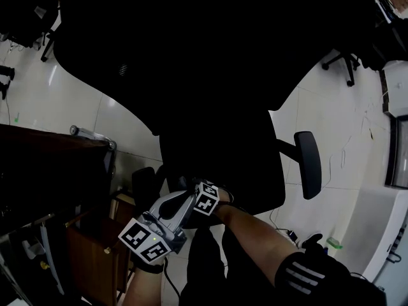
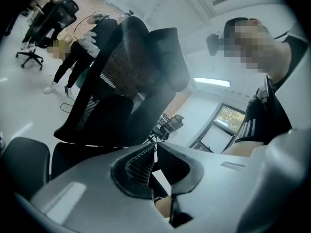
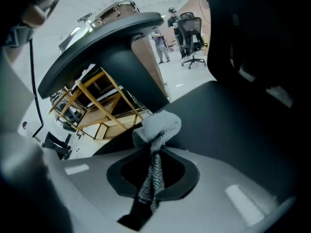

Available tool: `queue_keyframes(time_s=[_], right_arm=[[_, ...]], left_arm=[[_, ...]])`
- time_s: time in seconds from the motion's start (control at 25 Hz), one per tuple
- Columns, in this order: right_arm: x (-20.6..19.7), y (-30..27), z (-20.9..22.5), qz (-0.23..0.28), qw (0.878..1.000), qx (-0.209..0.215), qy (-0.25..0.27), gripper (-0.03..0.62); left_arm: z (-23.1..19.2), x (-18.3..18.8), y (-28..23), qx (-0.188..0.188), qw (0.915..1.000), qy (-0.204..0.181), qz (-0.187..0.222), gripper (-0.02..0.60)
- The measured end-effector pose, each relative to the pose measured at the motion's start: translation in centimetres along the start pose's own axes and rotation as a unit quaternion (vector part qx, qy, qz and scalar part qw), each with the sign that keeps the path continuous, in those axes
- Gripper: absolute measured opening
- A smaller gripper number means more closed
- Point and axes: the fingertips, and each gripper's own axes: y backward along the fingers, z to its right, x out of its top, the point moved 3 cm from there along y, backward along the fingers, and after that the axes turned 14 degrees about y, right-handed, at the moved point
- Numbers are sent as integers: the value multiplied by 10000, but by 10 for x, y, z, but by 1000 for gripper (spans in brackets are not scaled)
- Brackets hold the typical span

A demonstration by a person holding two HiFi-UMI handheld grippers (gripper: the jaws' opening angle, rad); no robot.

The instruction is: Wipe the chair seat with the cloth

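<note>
My right gripper (image 3: 154, 152) has its fingers pinched tight on the cloth (image 3: 158, 125). The cloth runs in a long strip between the fingers. Its soft grey end bunches up just past the tips. That fluffy end points at the seat (image 3: 228, 130), which is the big dark flat part right in front of it and a bit to the right. I cannot tell if the cloth is touching the seat yet.

My left gripper (image 2: 154, 154) has its fingers closed together with nothing in them. It points up at the back (image 2: 131, 57) of the chair, not down at the seat.

From my head, both grippers sit side by side at the near edge of the seat. The seat stretches away from me. The right one is nearer to it and has the cloth, so I think it should push forward across the seat to wipe.
</note>
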Motion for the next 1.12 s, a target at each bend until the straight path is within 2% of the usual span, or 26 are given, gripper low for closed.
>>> queue_keyframes(time_s=[0.2,0.4,0.44,0.52,0.68,0.8,0.96,1.12], right_arm=[[-61,19,12,-162,9995,-205,-201,29],[-148,77,45,-492,9914,-844,-872,29],[-165,90,50,-553,9885,-984,-1001,28],[-200,115,58,-805,9811,-1246,-1244,28],[-231,145,68,-1037,9704,-1582,-1505,28],[-200,137,55,-779,9766,-1429,-1405,28],[-109,87,6,-46,9937,-751,-833,28],[-28,35,-58,351,9984,-7,-439,28]], left_arm=[[-3,-5,4,29,9997,238,86,29],[0,-5,6,143,9992,322,183,49],[0,-7,6,134,9992,361,137,74],[3,-12,6,77,9992,393,-6,171],[14,-21,5,-77,9997,153,-170,222],[18,-18,10,-195,9996,221,-25,219],[20,-15,19,-162,9995,238,89,239],[17,-16,26,-63,9998,189,78,239]])
